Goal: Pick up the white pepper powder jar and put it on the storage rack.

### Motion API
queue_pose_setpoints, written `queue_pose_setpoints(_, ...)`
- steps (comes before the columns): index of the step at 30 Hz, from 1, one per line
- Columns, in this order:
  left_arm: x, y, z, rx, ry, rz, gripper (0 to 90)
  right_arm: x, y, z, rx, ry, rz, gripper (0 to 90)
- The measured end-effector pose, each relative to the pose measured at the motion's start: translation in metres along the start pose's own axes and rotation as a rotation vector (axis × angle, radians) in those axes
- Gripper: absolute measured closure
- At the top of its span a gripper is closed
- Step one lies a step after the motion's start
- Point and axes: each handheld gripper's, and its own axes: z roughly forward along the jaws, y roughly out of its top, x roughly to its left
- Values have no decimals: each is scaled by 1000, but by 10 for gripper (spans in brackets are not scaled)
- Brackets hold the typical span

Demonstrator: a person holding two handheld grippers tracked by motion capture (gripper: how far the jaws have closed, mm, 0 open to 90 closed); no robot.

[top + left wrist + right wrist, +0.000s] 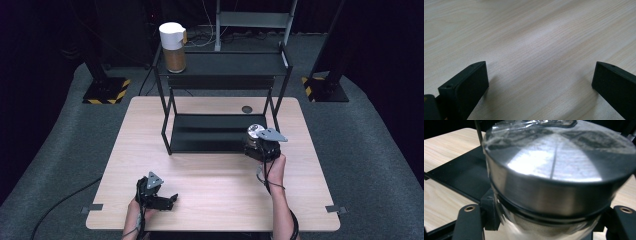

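Jaws first: seen from the high view, the right gripper (261,145) is clamped on a jar (255,132) with a shiny metal lid, held off the counter (210,200) at the right front corner of a black two-level rack (220,100). The left gripper (159,196) rests low near the counter's front edge, well apart from the rack, its jaws spread with nothing between them. On the rack's upper shelf, at its left end, stands a tall canister (173,47) with a white top and a brown body. The lower shelf (210,132) lies bare.

From the left gripper view, the two black jaws stand wide apart over pale wood grain, holding nothing.

From the right gripper view, the jar's lid (556,162) looms close, brushed metal with a dark band under its rim and a clear body below; the black jaws press against the jar's sides. Behind it, the rack's lower shelf (459,177) sits just beyond.

As a judgement, the work looks like stocking the rack: the canister is already shelved, the jar is picked up and close to the rack but not yet set down, so placing and releasing it is what remains.

No brand, label or writing can be read on the jar, the canister or the rack.
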Motion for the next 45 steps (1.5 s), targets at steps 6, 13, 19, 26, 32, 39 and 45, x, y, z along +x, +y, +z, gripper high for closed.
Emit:
queue_pose_setpoints(6,0,0,0,0,0,0,1,-4,11,1,-10,-1,0,300)
queue_pose_setpoints(13,0,0,0,0,0,0,1,-9,23,-1,-25,-1,5,300)
queue_pose_setpoints(19,0,0,0,0,0,0,1,-12,35,-4,-35,-10,-2,300)
queue_pose_setpoints(26,0,0,0,0,0,0,1,-15,47,-6,-49,-10,-2,300)
queue_pose_setpoints(32,0,0,0,0,0,0,1,-18,58,-6,-46,-11,-11,300)
queue_pose_setpoints(39,0,0,0,0,0,0,1,-21,68,-8,-49,-19,-14,300)
queue_pose_setpoints(45,0,0,0,0,0,0,1,-24,76,-10,-52,-17,-14,300)
